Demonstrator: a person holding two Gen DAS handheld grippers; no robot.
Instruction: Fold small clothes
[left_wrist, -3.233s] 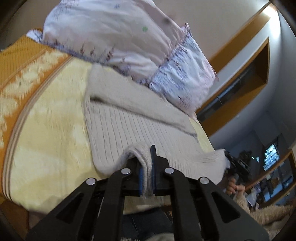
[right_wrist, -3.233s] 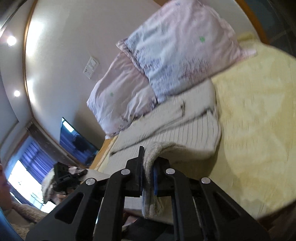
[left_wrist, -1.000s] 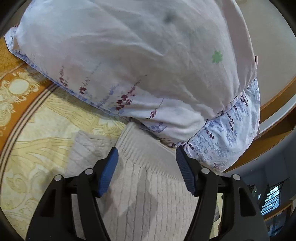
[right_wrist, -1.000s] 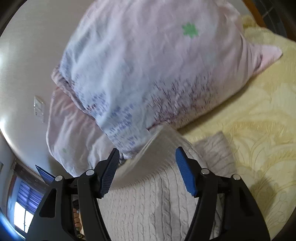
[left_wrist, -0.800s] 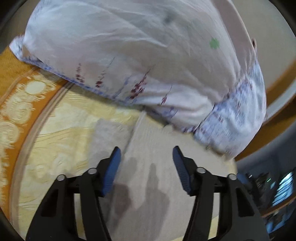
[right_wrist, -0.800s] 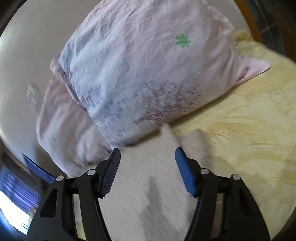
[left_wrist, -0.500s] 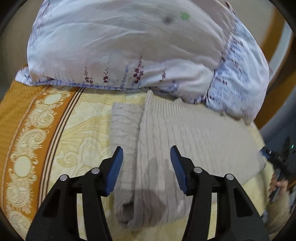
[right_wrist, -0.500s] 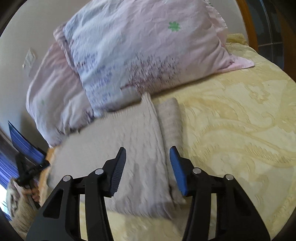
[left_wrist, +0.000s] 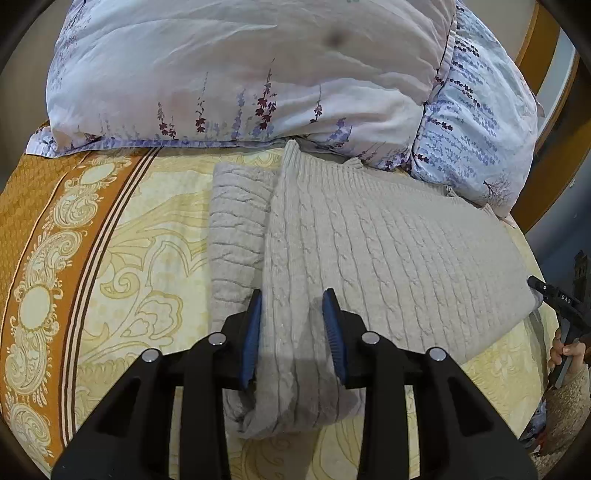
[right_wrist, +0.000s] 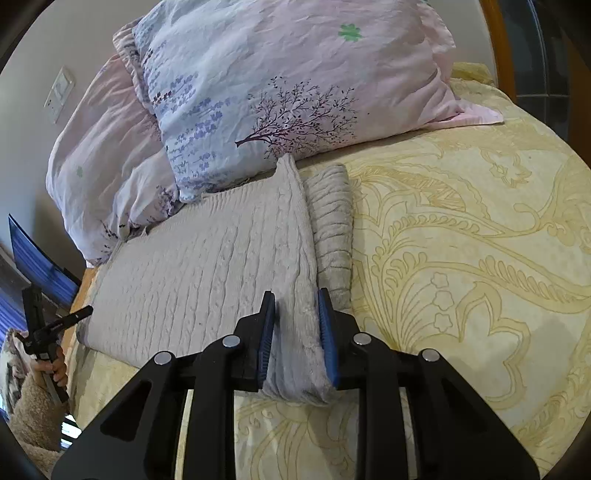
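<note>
- Sweater (left_wrist: 388, 251), grey cable-knit: folded, lies flat on the bed (left_wrist: 122, 258), far edge touching the pillows (left_wrist: 240, 70).
- Left gripper (left_wrist: 291, 306): fingers have just been closing, part-spread astride the sweater's near left folded edge; whether the pads press it, cannot tell.
- Right gripper (right_wrist: 295, 306): fingers likewise closing, astride the near right edge (right_wrist: 299, 332); pads look close against the knit.

Folded beige cable-knit sweater (left_wrist: 388, 251) flat on bed, against pillows
</note>
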